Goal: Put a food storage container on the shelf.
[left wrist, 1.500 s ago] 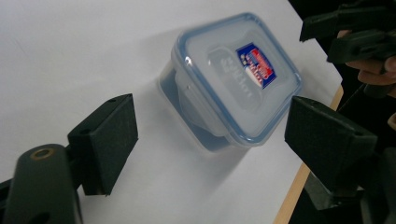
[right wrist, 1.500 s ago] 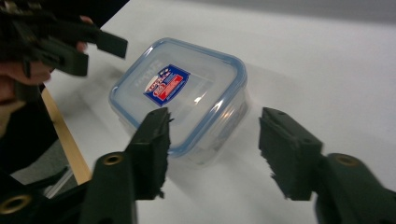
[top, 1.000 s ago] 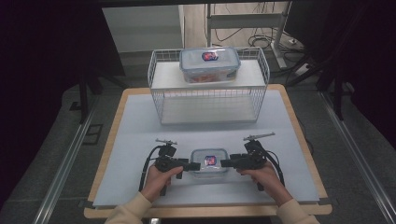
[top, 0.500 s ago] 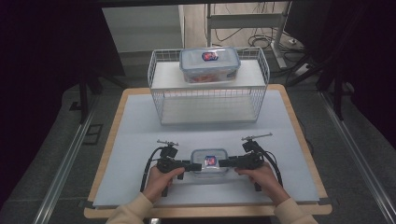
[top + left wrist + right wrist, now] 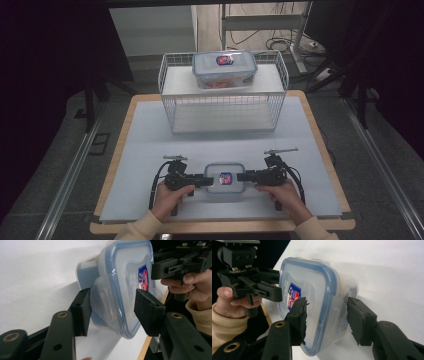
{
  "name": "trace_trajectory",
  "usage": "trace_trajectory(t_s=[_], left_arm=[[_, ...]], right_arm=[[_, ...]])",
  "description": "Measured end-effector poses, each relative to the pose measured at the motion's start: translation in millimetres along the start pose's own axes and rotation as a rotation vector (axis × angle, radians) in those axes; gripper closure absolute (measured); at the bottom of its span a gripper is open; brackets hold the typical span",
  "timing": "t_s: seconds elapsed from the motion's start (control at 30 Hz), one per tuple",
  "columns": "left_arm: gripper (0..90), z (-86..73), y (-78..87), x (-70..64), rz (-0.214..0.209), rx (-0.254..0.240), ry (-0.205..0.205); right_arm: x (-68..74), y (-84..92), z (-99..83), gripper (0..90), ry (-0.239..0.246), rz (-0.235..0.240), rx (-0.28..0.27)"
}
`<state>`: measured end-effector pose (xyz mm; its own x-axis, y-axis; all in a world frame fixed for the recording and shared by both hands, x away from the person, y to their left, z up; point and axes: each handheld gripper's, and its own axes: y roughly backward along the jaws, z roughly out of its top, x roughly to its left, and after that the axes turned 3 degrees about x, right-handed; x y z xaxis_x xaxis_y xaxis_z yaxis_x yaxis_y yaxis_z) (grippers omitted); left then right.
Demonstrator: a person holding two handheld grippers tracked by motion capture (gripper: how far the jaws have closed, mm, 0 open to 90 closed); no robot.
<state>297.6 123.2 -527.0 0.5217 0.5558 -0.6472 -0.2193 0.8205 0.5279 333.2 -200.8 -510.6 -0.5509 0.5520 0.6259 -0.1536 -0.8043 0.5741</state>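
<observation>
Both grippers' jaws closing around container point(image 5: 225, 179); basket point(image 5: 223, 107) beyond.

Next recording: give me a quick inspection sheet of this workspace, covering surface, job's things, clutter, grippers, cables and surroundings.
Surface: pale mat on a wood-edged table.
Job's things: small lidded container flat on the mat near the front edge, blue-rimmed lid on, sticker up.
Clutter: wire basket at the back, a larger container on top of it.
Grippers: left gripper and right gripper each straddle one end of the small container; jaws have just been closing, and one pad of each looks not yet pressed on.
Cables: one trails from each gripper; more on the floor behind.
Surroundings: dark, metal rails on both sides.
</observation>
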Motion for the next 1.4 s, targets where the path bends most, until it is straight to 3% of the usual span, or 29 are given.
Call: trace_trajectory(t_s=[0.57,0.83,1.27,1.4], left_arm=[[51.6,-1.3,2.2,-3.9,0.010,-0.015,-0.014],[51.6,1.4,3.6,-6.6,0.023,-0.022,-0.021],[52.1,15.8,18.0,-23.4,0.047,-0.056,-0.088],[52.2,27.2,25.3,-32.1,0.054,-0.062,-0.114]], right_arm=[[3.1,3.1,-4.2,52.9,-0.017,0.007,-0.016],[4.9,3.4,-4.1,52.9,-0.001,0.000,-0.030],[17.7,15.0,8.0,52.9,0.063,0.007,-0.080],[24.4,23.1,15.6,52.9,0.085,0.005,-0.098]])
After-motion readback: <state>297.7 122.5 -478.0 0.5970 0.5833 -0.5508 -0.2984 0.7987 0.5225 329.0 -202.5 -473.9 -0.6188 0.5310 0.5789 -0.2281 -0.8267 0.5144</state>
